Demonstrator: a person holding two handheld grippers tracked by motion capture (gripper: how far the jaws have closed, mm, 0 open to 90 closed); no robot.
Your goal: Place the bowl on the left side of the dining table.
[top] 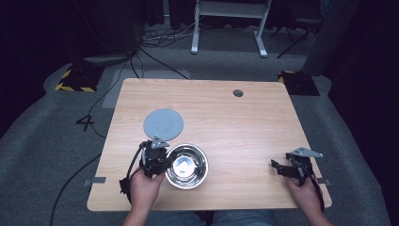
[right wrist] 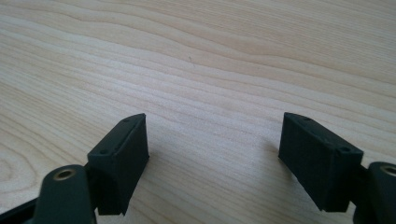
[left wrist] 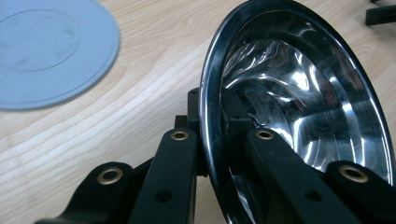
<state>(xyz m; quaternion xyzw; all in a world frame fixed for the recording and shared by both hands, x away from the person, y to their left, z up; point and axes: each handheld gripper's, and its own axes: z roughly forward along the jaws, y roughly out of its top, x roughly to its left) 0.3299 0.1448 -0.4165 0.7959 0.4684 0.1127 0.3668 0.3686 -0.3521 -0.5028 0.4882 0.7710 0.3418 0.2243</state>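
- High view: your left gripper meets the steel bowl at its left rim, near the table's front edge, the grey disc just behind. The bowl looks empty.
- Left gripper view: your jaws pinch the bowl's rim, one inside, one outside. Thin, stiff, probably slippery; the rim suits.
- Right gripper view: your right gripper gapes over bare wood.

Dim lab: taped floor stand, cables.

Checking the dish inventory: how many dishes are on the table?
2: a steel bowl near the front edge, its rim gripped by the left hand-held gripper, and a grey plate just behind it.
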